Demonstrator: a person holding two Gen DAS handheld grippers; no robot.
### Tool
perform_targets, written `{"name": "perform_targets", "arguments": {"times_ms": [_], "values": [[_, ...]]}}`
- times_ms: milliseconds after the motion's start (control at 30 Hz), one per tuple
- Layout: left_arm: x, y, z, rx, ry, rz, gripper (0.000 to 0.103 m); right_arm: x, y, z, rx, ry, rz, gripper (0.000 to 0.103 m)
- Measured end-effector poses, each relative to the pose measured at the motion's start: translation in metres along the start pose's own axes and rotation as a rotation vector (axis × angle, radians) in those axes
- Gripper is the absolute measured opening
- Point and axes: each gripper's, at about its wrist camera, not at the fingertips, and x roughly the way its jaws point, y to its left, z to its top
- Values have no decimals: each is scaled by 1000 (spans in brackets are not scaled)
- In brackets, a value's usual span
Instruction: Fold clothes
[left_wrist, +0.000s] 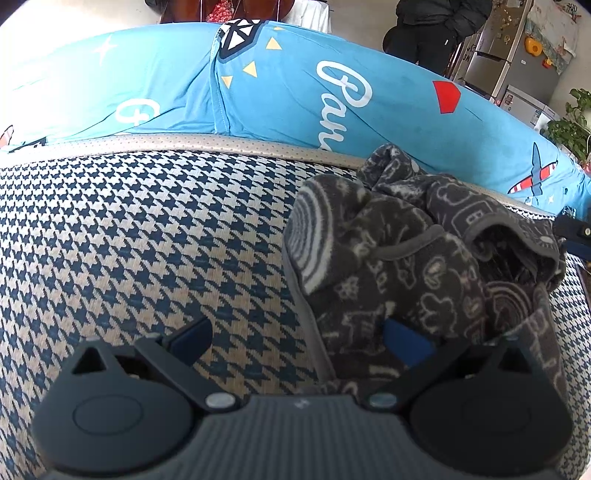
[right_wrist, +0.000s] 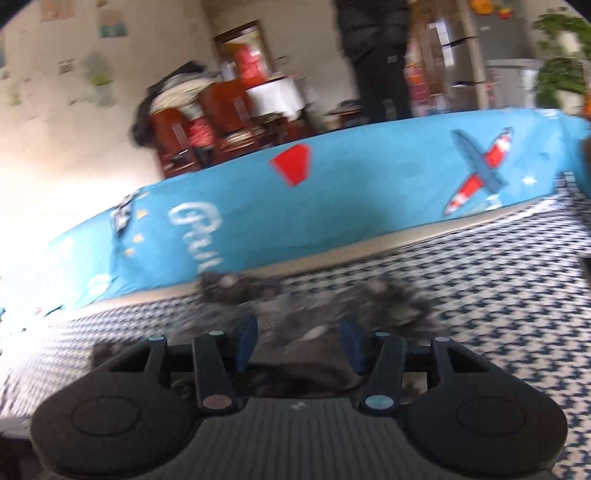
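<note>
A dark grey fleece garment (left_wrist: 417, 258) with pale doodle prints lies crumpled on the houndstooth cushion (left_wrist: 147, 240). My left gripper (left_wrist: 299, 341) is open wide at the garment's near left edge. Its right fingertip (left_wrist: 406, 343) rests over the fleece and its left one over bare cushion. The right wrist view is blurred. In it the garment (right_wrist: 317, 306) lies just ahead of my right gripper (right_wrist: 299, 339). This gripper's blue pads (right_wrist: 247, 338) stand about half apart, with fleece low between them but not pinched.
A bright blue printed cover (left_wrist: 295, 92) runs along the back of the cushion. Behind it stands a person in dark clothes (left_wrist: 436, 29), with a fridge (left_wrist: 513, 55) and a potted plant (left_wrist: 569, 125) to the right. Wooden chairs (right_wrist: 218, 122) stand further back.
</note>
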Motion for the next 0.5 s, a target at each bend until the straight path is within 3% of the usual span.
{"name": "perform_targets", "arguments": {"times_ms": [233,333,500], "values": [[1,0,-1,4,2,3,103,16,26,-15,-53,84,86,48],[1,0,0,4,2,7,103,25,35,-21,-62,134,113,43],[-1,1,1,1,4,4,103,42,52,-32,-119,183,111,43]]}}
